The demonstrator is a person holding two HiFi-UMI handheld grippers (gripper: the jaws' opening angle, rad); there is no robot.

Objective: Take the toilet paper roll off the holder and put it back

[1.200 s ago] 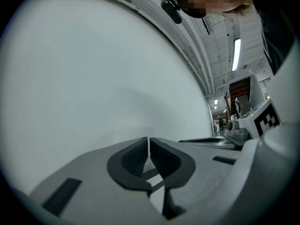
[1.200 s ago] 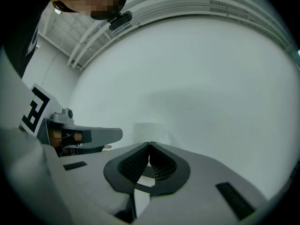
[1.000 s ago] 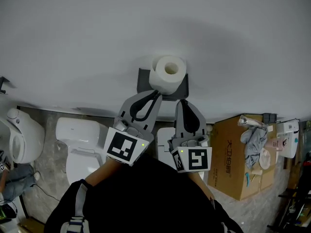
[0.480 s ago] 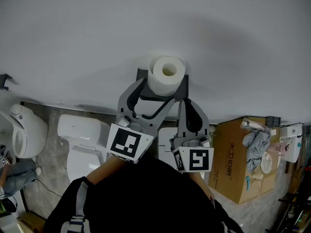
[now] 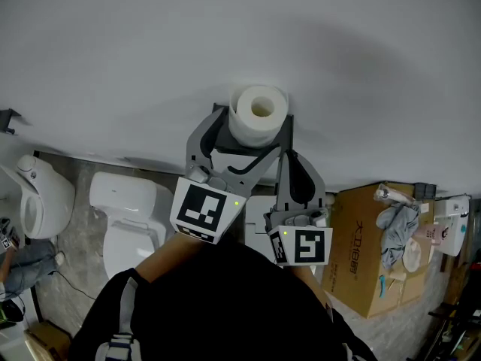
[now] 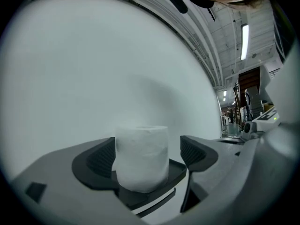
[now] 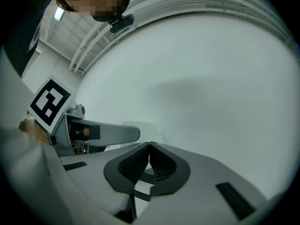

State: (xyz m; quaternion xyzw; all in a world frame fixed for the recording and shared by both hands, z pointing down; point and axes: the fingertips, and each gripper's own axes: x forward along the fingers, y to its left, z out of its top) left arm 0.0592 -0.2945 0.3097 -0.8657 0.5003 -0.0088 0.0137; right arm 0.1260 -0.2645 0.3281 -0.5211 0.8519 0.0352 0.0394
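White wall (image 5: 225,36) fills most of the head view, with a grey floor (image 5: 75,239) beneath it. Down on that floor, to the left of the left gripper (image 5: 246,134), stands a white toilet (image 5: 124,216), and a second one (image 5: 41,198) sits further left. A cardboard box (image 5: 368,254) with a bundle of cloth (image 5: 394,220) on top stands to the right of the right gripper (image 5: 291,164).

Both grippers point level at the wall, side by side. The left gripper's jaws have just been opening and now stand wide apart, with the toilet paper roll (image 5: 258,115) between them. In the left gripper view a clear gap shows between the roll (image 6: 142,158) and the right pad, while the left pad sits just beside it; whether it touches cannot be told. The right gripper (image 7: 149,161) has its jaws pressed together on nothing, just right of and below the roll.

A dark holder (image 5: 285,132) is fixed to the wall straight ahead of the left gripper, and the roll stands upright on it.
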